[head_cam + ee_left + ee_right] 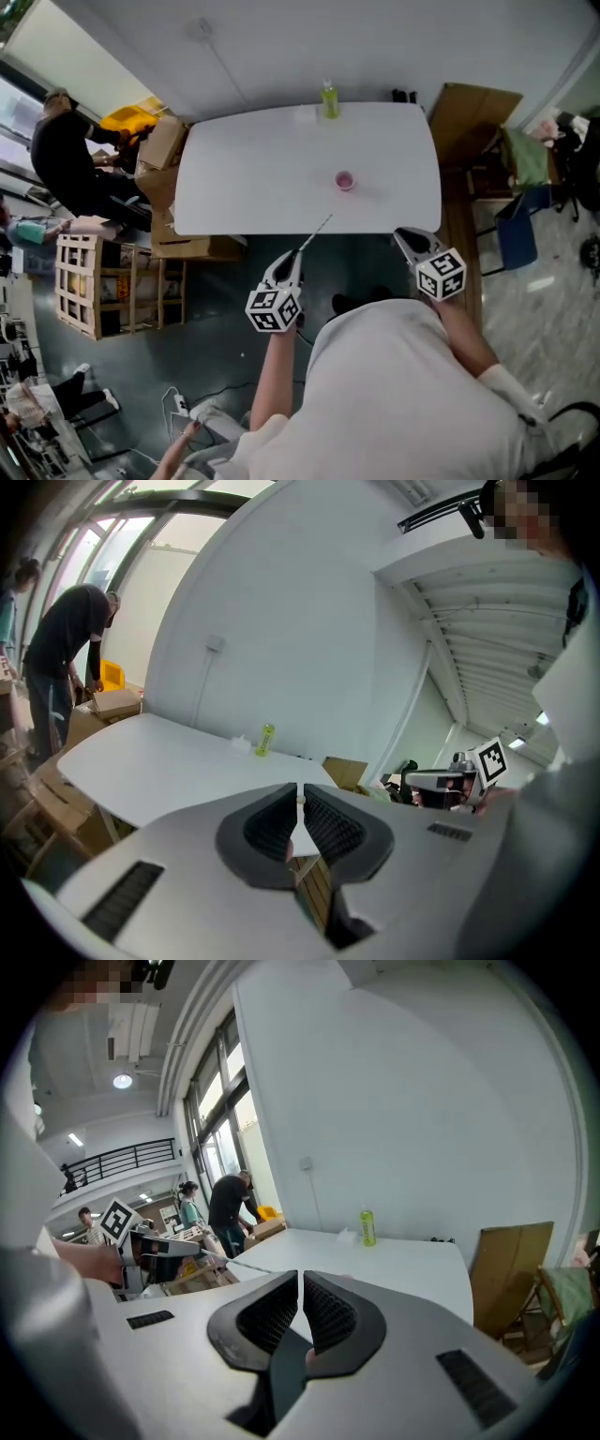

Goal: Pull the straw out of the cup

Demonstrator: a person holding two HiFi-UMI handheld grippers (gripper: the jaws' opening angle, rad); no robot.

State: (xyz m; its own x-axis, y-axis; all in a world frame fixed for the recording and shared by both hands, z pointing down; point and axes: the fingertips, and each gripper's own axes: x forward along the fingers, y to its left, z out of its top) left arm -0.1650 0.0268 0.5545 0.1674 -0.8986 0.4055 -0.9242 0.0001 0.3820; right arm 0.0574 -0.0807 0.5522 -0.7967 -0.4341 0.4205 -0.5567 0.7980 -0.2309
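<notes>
The small pink cup stands alone on the white table, with no straw in it. The thin white straw slants over the table's near edge, its lower end pinched in my left gripper. In the left gripper view the straw's end shows between the pressed pads of the left gripper. My right gripper hovers at the table's near right corner, shut with nothing in it; its pads meet in the right gripper view. That view also shows the straw sticking out toward the table.
A green bottle stands at the table's far edge. Cardboard boxes and a wooden crate are left of the table, where a person bends over. A large cardboard sheet and chairs stand on the right.
</notes>
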